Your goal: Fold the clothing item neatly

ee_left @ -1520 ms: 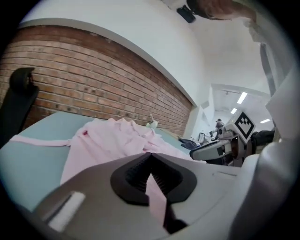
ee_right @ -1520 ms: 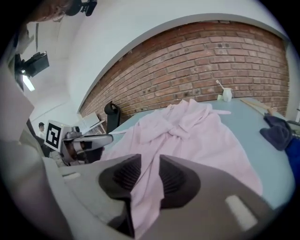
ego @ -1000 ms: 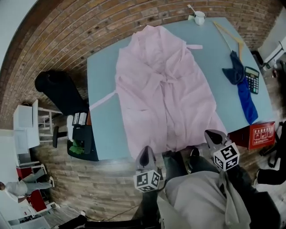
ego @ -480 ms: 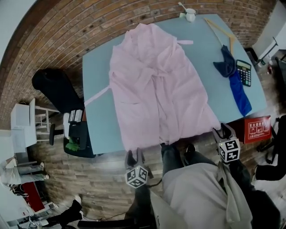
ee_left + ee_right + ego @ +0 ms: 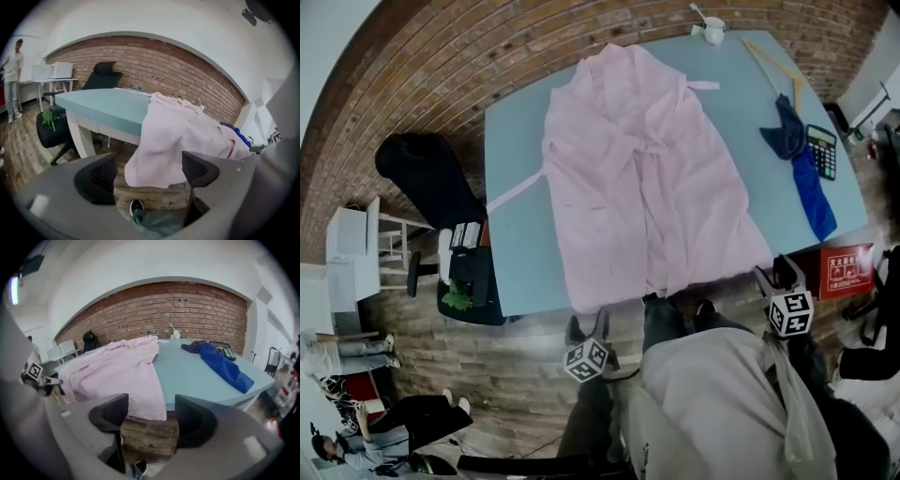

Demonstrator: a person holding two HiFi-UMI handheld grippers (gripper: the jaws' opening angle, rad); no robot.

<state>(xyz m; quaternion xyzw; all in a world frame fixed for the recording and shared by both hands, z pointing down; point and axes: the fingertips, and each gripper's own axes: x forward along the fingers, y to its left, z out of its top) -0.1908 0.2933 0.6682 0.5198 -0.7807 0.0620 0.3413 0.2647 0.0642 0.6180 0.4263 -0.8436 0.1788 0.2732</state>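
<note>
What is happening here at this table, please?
A person stands at the near edge of a table with a gripper in each hand. A pink robe lies spread out on it, its hem hanging over that edge. The left gripper and the right gripper sit low by the hem. Their fingers have just been opening, and nothing is between them. Folding has not yet begun.
</note>
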